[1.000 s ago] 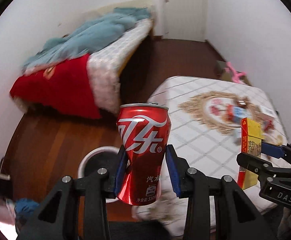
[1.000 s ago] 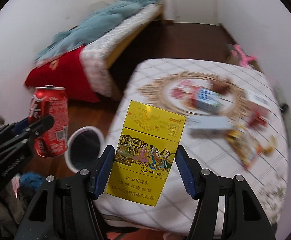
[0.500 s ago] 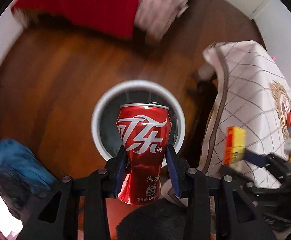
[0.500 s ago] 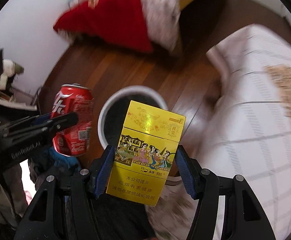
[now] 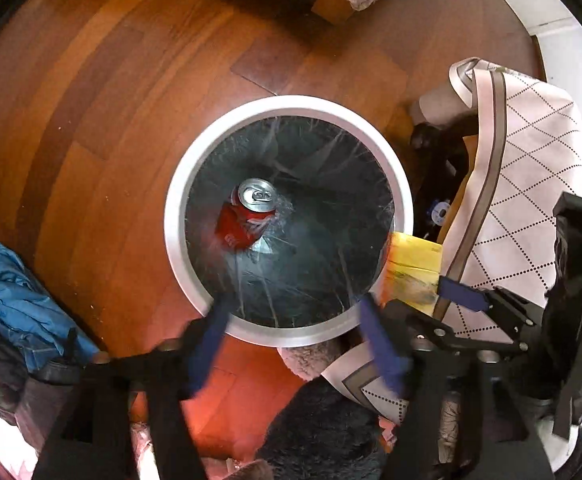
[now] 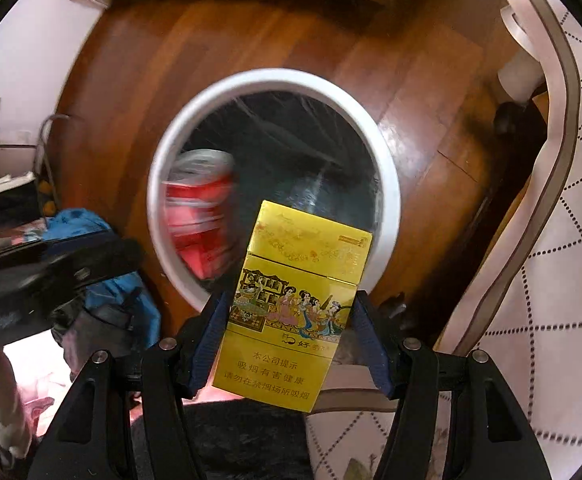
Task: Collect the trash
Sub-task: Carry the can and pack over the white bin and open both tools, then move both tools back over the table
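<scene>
The red soda can (image 5: 251, 216) lies inside the round trash bin (image 5: 405, 216), on the dark liner at its bottom, top end up toward the camera; in the right wrist view it shows only as a red blur within the bin's rim. So one piece of trash counts as collected. The left gripper (image 5: 295, 340) hangs above the near rim of the bin with its blue fingers (image 5: 211, 336) spread apart and nothing between them.

The second piece is not yet in. The right gripper (image 6: 287, 332) has its fingers closed on the yellow cigarette pack (image 6: 295, 304), held upright over the near right edge of the bin, partly above the opening and partly above the rim. Judging from this, the pack needs only a short shift toward the bin's centre and a release. The cloth-covered tabletop (image 6: 551, 320) stands just right of the bin; whether more trash waits on it cannot be told.
</scene>
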`<state>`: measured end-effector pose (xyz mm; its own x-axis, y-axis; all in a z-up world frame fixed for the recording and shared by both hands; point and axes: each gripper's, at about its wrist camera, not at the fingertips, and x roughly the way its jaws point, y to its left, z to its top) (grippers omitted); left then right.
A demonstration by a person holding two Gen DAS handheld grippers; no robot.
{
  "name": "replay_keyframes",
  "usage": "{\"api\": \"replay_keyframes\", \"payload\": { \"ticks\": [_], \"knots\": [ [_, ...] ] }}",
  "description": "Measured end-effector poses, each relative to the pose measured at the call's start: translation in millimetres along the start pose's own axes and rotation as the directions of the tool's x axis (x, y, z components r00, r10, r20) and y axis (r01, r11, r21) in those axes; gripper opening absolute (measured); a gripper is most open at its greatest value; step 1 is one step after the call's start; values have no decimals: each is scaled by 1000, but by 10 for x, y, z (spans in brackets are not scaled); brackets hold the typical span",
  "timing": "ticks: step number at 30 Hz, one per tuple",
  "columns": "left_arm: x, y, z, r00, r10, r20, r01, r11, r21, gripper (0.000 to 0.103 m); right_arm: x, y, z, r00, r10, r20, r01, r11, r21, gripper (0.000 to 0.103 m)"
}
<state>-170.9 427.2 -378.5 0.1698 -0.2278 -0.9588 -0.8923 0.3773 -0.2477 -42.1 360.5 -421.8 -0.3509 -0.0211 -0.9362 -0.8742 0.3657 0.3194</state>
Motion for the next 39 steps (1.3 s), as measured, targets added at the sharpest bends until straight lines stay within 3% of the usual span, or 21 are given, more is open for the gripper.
{"api": "replay_keyframes", "payload": {
  "ticks": [3,4,6,9,15,22,32,39],
  "knots": [
    [-86,83,-60,999,9,41,-8,1000,-26,93,15,-84,17,1000,-6,4,6,1000,24,83],
    [-121,90,-88,998,24,59,-23,999,-27,98,-5,-91,1,1000,-5,8,5,1000,28,83],
    [-184,104,-156,994,56,91,-53,998,-31,98,-40,-133,4,1000,-3,22,2,999,37,86],
    [-243,79,-259,986,97,138,-93,995,-34,99,-149,-179,-15,999,-27,46,25,999,35,102],
    [-415,44,-512,958,168,232,-161,986,-48,102,-382,-132,-134,988,-104,113,104,995,5,103],
    [-626,-49,-808,934,195,300,-187,981,-55,102,-712,22,-352,956,-204,210,218,975,-45,103],
    [-1012,-262,-1228,893,213,397,-207,977,-60,102,-1274,156,-794,926,-189,326,219,974,-56,103],
    [-1410,-467,-1566,847,209,489,-212,976,-50,102,-1768,210,-1145,895,-155,418,195,979,-54,103]
  ]
}}
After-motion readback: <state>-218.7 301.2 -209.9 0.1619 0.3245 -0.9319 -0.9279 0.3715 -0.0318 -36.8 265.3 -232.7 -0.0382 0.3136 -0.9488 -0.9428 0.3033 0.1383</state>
